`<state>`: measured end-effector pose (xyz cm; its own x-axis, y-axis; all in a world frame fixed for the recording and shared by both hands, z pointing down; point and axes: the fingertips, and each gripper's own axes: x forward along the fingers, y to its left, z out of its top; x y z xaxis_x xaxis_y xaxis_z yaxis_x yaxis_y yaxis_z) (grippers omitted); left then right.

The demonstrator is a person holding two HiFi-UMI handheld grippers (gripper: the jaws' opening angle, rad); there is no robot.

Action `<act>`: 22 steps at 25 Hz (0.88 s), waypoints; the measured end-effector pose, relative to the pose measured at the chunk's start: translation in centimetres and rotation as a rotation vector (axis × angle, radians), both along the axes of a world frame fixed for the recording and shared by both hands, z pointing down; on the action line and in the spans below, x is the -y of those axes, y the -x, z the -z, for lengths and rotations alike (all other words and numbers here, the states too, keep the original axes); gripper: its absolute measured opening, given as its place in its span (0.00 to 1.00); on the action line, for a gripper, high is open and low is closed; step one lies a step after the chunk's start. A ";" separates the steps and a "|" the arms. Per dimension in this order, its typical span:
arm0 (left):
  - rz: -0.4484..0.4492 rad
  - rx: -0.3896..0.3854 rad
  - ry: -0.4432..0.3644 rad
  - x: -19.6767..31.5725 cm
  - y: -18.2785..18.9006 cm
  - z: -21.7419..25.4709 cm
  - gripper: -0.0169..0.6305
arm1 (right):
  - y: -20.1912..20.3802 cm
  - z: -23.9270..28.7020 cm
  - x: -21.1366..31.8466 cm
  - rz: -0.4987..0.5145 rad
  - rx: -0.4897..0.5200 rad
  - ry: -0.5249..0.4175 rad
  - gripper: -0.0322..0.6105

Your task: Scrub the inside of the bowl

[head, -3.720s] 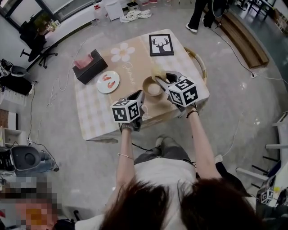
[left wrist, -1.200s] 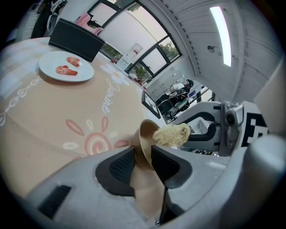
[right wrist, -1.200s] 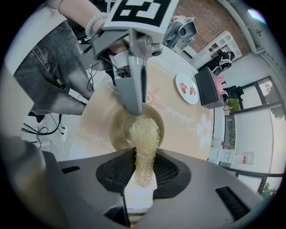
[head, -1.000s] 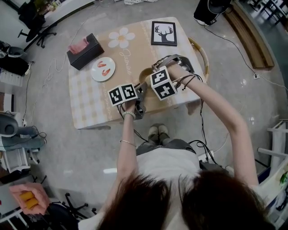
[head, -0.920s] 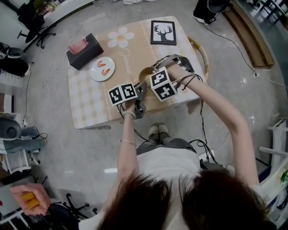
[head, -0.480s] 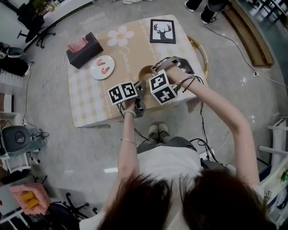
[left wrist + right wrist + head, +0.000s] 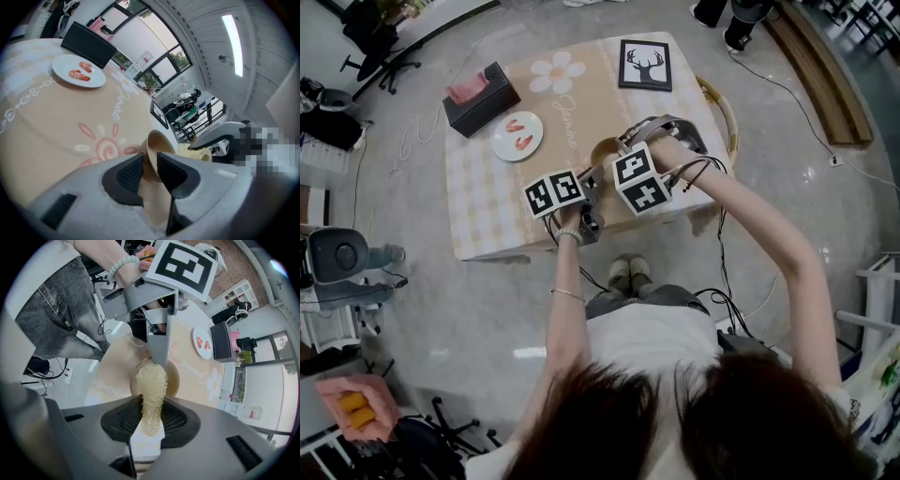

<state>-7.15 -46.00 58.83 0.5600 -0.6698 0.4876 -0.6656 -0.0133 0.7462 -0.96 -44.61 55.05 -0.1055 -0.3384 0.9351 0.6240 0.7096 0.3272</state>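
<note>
- Bowl (image 7: 605, 151) sits on the near part of the table (image 7: 497, 208), close to its front edge. In the right gripper view its open mouth faces the camera.
- Left gripper (image 7: 149, 171) pinches the bowl's near wall, one pad inside the rim and one outside, so the bowl is braced from our side.
- Right gripper (image 7: 151, 425) is clenched on the tail of a pale mesh scrubber (image 7: 151, 383). The scrubber's long axis runs straight out from the jaws, and its rounded free end lies over the bowl's hollow.
- We cannot tell whether that end already touches the inner surface.
- We judge that the next move turns on this line-up. The bowl lies dead ahead of the scrubber, just beyond its tip, so the right hand does the rubbing while the left holds.
- Table is covered by a beige cloth printed with flowers and checks. A plate (image 7: 517, 137) of pink morsels lies well to the bowl's left.
- Farther back stand a dark tissue box (image 7: 481, 94) and a framed deer picture (image 7: 645, 65).
- Beyond the table we see grey floor, loose cables and office chairs.
</note>
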 end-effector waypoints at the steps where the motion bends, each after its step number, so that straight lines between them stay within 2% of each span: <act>1: 0.005 -0.006 -0.001 0.0 0.1 0.0 0.18 | 0.1 0.1 0.2 -0.005 0.006 -0.002 0.20; 15: 0.035 -0.048 -0.003 -0.1 0.3 0.0 0.17 | 3.2 0.3 3.6 0.064 -0.009 -0.041 0.20; 22: 0.040 -0.048 -0.002 -0.1 0.4 0.1 0.17 | 0.8 0.7 4.9 0.030 -0.021 -0.044 0.20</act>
<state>-7.54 -45.89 58.78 0.5551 -0.6933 0.4596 -0.6293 0.0114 0.7771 -1.73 -49.50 54.31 -0.0964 -0.3764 0.9214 0.6522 0.6755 0.3441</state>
